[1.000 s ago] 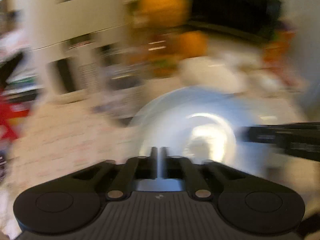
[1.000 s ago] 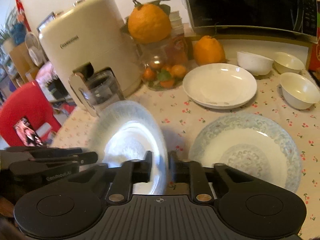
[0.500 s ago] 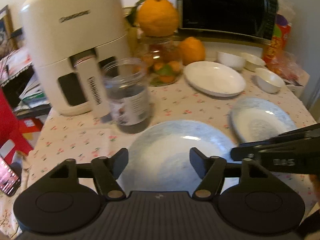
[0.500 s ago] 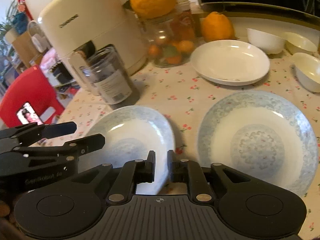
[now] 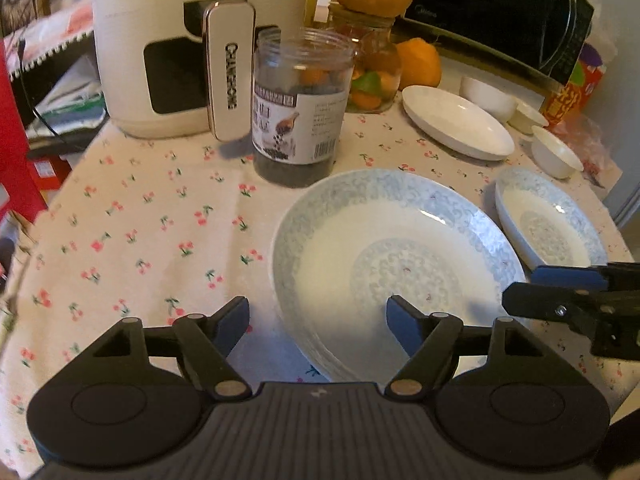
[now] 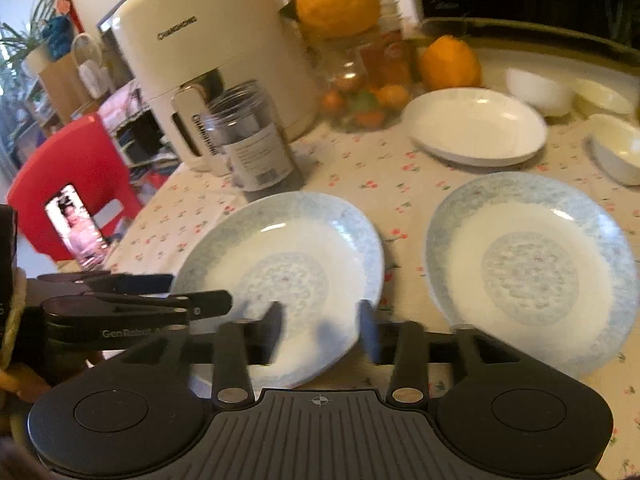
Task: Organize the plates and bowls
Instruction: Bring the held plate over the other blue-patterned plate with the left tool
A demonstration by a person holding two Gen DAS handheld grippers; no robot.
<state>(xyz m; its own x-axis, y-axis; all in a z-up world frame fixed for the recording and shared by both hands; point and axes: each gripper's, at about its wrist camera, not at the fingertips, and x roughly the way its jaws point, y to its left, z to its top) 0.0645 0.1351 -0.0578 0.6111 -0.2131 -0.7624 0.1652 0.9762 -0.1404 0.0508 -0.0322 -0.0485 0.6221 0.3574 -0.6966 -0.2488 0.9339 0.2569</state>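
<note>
Plate (image 5: 400, 264) with a pale blue patterned rim lies flat on the counter (image 5: 140, 220), just ahead of both tongs. Left tongs (image 5: 318, 316) are spread wide, holding nothing. Right tongs (image 6: 320, 330) are also parted and empty, their tips over its near edge. Glazed ceramic like this is likely stiff, fairly heavy, slick and breakable, so the raised rim looks like the best place to pinch. Right of it sits a matching plate (image 6: 532, 272). Farther ahead are a white plate (image 6: 476, 126) and small bowls (image 6: 616, 152); ahead and left stand a jar (image 5: 300, 108) and an air fryer (image 5: 192, 40).
</note>
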